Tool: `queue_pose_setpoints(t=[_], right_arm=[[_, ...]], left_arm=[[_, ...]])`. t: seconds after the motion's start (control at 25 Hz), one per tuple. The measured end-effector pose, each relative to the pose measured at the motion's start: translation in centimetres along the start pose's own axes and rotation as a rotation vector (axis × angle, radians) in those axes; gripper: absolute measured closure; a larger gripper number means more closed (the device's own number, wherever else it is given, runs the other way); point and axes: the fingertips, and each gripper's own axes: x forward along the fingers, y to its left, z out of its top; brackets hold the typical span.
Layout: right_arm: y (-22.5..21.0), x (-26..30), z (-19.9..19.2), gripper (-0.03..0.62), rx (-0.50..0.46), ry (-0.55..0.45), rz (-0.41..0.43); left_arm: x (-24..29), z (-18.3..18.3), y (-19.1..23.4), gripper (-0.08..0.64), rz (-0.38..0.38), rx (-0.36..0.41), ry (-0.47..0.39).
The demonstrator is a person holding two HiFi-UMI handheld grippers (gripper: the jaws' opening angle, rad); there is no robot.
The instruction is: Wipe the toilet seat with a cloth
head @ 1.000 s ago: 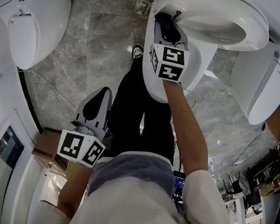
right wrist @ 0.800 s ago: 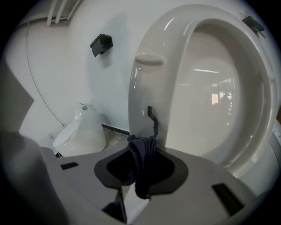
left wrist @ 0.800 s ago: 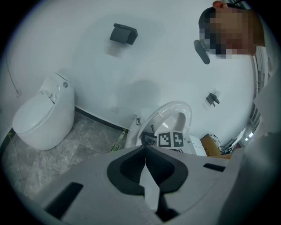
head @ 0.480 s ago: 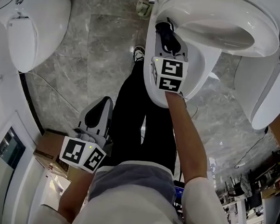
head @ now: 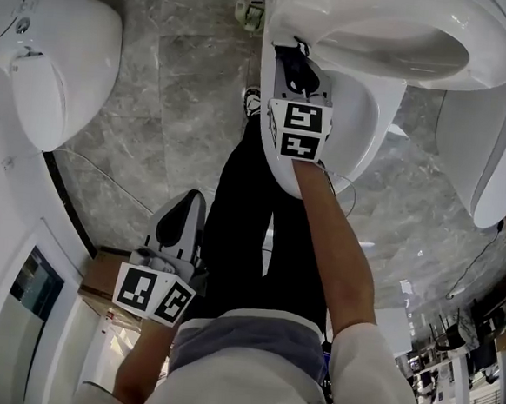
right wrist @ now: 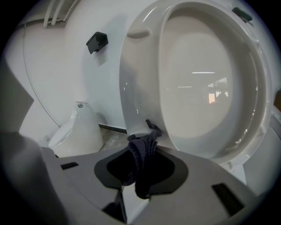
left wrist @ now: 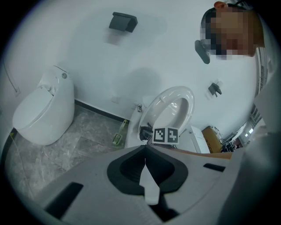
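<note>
In the head view, your right tongs pinched a dark cloth at twelve o'clock, right at the near edge of the toilet seat. Your left tongs hung at seven o'clock over the marble floor.

In the left gripper view, those tongs were pressed together with nothing in them, and the toilet stood at one o'clock.

In the right gripper view, the cloth was bunched in the closed right tongs with its tip at the seat's rim. I couldn't tell whether it touched. To wipe well, I'd judge you needed to press the cloth flat and follow the rim's curve, not drag only the tip.
</note>
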Motion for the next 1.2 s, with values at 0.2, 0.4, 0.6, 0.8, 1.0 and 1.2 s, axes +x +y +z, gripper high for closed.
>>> queue_pose_setpoints(t=[0.2,0.4,0.6,0.8,1.0,1.2], right_arm=[[-0.5,0.9,0.3,0.491,0.009,-0.018,-0.022],[-3.1,0.4,-1.4,0.491,0.002,0.005,-0.042],[-6.0,-0.5,-3.8,0.491,-0.030,0.045,-0.066],[-10.5,-1.6,-5.5,0.491,-0.029,0.071,-0.131],[-14.4,-3.4,-6.2,0.491,0.002,0.083,-0.185],[-17.7,-4.7,-5.7,0.491,-0.008,0.072,-0.232]], left_arm=[[0.3,-0.7,0.0,0.551,-0.002,0.015,0.013],[0.9,-1.5,-0.5,0.551,-0.012,0.026,0.024],[1.4,-2.7,-1.3,0.551,-0.026,0.042,0.043],[2.3,-3.1,-2.6,0.551,-0.049,0.067,0.042],[2.6,-3.6,-3.7,0.551,-0.060,0.083,0.056],[2.9,-4.2,-4.7,0.551,-0.069,0.099,0.061]])
